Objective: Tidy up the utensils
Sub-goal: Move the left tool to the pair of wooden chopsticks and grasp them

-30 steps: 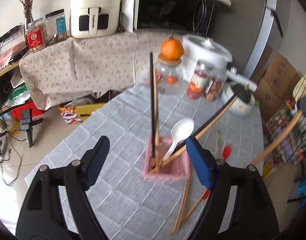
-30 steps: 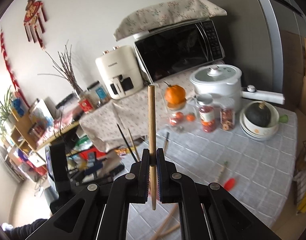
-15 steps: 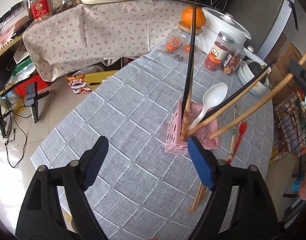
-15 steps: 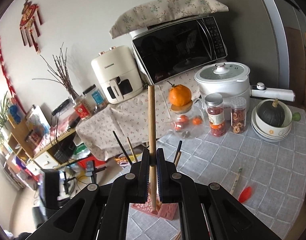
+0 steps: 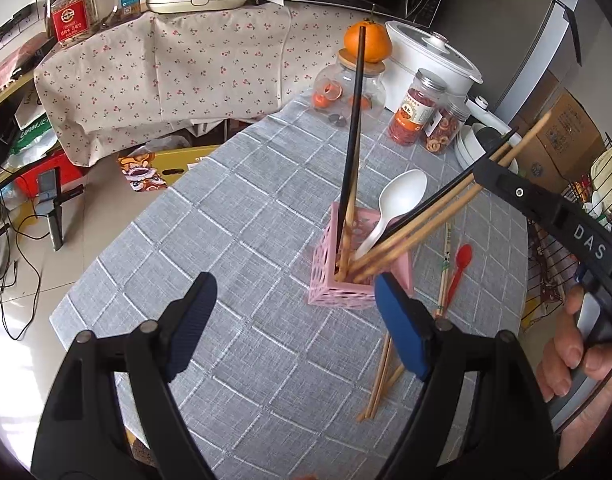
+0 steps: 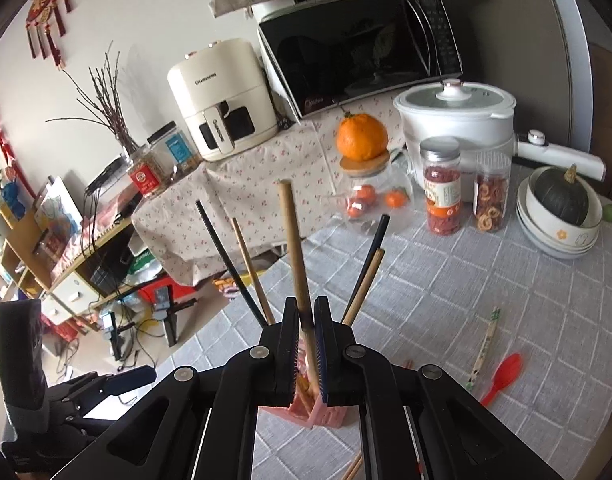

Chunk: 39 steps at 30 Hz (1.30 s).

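**Chopstick going into the pink holder**

Right gripper, jaws just starting to part, wooden chopstick between them, lower end already down inside the pink holder. In the wrist view pads close on either side of the stick; whether they press it, cannot tell. Left gripper spread wide, holding nothing, poised above the bench with the holder at about 1 o'clock from it.

Holder mid-bench, already carrying a black chopstick, more sticks and a white spoon. Left out on the cloth: a red spoon and a printed stick at 3 o'clock of the holder, a wooden pair at 5 o'clock.

Handling, as a judgement: sticks light, stiff, smooth and round, so likely to roll or pivot in a pinch. Best taken near mid-length, across the shaft. Flat-lying ones need jaws low, straddling the stick. Red spoon light; take by the handle. Holder light and top-heavy once loaded, apt to tip if knocked sideways.
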### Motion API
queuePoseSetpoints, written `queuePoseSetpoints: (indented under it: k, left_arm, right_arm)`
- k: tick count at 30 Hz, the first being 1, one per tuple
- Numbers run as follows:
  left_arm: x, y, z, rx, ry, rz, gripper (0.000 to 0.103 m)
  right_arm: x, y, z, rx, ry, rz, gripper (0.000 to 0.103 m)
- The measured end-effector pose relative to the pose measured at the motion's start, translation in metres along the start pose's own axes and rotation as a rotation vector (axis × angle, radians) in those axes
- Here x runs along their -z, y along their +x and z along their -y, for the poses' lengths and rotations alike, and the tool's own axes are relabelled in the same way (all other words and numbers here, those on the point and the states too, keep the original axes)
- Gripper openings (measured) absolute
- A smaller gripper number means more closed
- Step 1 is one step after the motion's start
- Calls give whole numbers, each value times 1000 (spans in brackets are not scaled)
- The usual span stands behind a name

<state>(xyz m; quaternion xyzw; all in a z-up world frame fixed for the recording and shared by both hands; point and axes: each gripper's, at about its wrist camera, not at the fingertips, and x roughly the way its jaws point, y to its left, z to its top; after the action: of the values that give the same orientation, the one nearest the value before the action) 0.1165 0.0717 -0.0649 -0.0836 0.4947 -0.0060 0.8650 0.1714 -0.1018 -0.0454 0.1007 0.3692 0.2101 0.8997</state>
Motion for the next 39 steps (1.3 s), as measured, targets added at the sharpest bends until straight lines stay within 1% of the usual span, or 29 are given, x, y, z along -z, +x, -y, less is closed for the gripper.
queuePoseSetpoints:
  k: [2, 4, 6, 10, 11, 12, 14, 16, 19, 20, 22, 25, 26, 27, 28, 29, 30, 31, 33, 35, 37, 39]
  left_arm:
    - [1, 0, 0, 9, -6, -6, 81]
    - [3, 1, 0, 23, -13, -11, 81]
    - [4, 3, 1, 30, -15, -18, 81]
    - [8, 9, 7, 70, -25, -51, 81]
    - [9, 10, 9, 75, -24, -60, 81]
    - [11, 12, 11, 81, -22, -70, 81]
    - [15, 16, 17, 86, -10, -87, 81]
    - [20, 20, 23, 92, 7, -105, 81]
    - [29, 30, 32, 119, 26, -152, 81]
    - [32, 35, 36, 137, 25, -177, 81]
    - [38, 43, 40, 160, 12, -199, 81]
    - [43, 52, 47, 157, -15, -194, 80]
    - [45, 57, 50, 158, -17, -193, 74]
    - [47, 63, 54, 161, -16, -196, 64]
    - [48, 67, 57, 161, -13, -202, 58]
    - [51, 74, 63, 160, -5, -216, 49]
    - [53, 78, 67, 162, 2, -223, 42]
    - [56, 86, 73, 169, 14, -232, 39]
    - [59, 94, 82, 171, 37, -244, 32]
    - [63, 104, 93, 167, 74, -246, 28]
    - [64, 111, 100, 139, 115, -244, 26]
    - [65, 116, 103, 112, 136, -245, 20]
  right_arm:
    - [-1, -1, 3, -1, 13, -7, 19]
    - [-3, -8, 5, -8, 23, 5, 26]
    - [-5, -19, 8, -21, 32, 26, 42]
    - [-9, -41, 13, -41, 41, 56, 48]
    - [-9, -48, 16, -41, 46, 60, 52]
    - [-8, -53, 18, -37, 52, 63, 56]
    - [-6, -61, 25, -6, 66, 51, 59]
    - [-3, -62, 33, 37, 80, 5, 61]
    - [7, -57, 50, 101, 117, -108, 61]
    - [12, -54, 58, 121, 136, -149, 61]
    - [21, -49, 70, 152, 162, -216, 61]
    - [35, -44, 90, 178, 194, -289, 61]
    - [39, -43, 96, 185, 208, -306, 61]
    - [42, -43, 100, 187, 220, -317, 61]
    - [45, -42, 105, 184, 234, -332, 61]
    - [48, -41, 110, 178, 248, -349, 61]
    - [51, -40, 113, 173, 258, -360, 61]
    - [54, -39, 116, 167, 268, -374, 61]
    - [59, -34, 121, 161, 282, -409, 61]
    - [62, -31, 123, 173, 288, -430, 61]
    - [63, -29, 124, 178, 286, -439, 61]
    - [63, -29, 125, 179, 284, -440, 61]
